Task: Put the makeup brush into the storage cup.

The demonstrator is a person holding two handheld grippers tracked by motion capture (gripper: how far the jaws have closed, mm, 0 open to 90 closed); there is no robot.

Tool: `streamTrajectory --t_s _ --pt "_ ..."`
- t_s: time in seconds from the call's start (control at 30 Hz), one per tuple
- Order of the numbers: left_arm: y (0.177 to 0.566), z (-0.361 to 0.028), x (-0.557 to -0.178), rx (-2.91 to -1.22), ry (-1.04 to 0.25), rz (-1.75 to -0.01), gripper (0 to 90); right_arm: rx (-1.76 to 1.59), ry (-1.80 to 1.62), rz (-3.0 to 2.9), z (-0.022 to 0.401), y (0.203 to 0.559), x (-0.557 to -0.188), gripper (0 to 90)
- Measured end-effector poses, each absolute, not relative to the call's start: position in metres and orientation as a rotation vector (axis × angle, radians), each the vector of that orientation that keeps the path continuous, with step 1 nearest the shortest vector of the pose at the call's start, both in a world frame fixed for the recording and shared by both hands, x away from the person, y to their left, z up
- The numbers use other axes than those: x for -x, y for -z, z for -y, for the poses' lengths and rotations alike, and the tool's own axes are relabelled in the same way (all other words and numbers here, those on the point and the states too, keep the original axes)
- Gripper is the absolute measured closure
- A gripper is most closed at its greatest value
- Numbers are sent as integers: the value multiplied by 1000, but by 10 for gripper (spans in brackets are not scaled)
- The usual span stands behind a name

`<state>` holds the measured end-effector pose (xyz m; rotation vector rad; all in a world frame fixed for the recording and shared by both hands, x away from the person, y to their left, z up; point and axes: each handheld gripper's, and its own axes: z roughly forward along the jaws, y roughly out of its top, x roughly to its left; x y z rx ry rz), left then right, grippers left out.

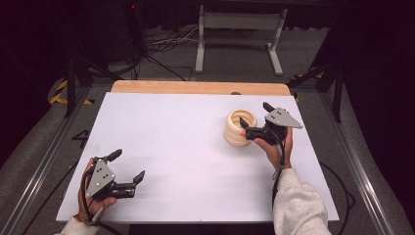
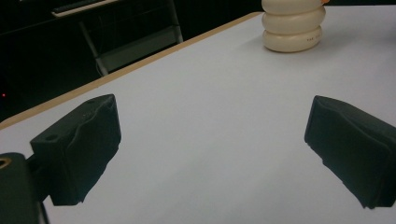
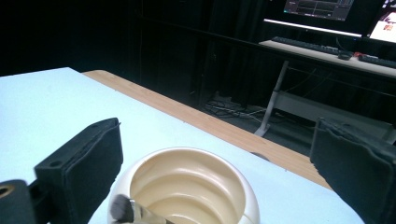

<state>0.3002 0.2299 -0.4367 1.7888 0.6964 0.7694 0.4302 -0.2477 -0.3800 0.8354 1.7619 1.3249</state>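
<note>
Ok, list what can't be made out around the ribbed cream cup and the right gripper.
- Cream cup, high view: its right side is covered by the right gripper; touching or apart cannot be told.
- Cup's inside, right gripper view: the bottom is cut off by the picture's lower edge; a small grey thing at the rim is blurred.
- Cup, left gripper view: the top is cut off; the small print on it is unreadable.
</note>
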Motion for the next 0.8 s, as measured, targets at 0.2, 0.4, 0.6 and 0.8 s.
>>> streamTrajectory --t_s 0.2,0.4,0.6,0.8 --pt "437 -230 -300 -1794 -767 -693 43 -836 -1311 -1761 251 377 -426 32" --pt "437 -230 -301 -1799 -766 -693 43 -841 -1298 -1766 255 375 -423 32" --pt "437 -230 -301 -1797 -775 -694 46 -834 -1286 -1771 258 373 -419 32" --pt "436 -229 -300 -1797 -773 -695 46 -831 -1271 -1775 261 370 -413 31"
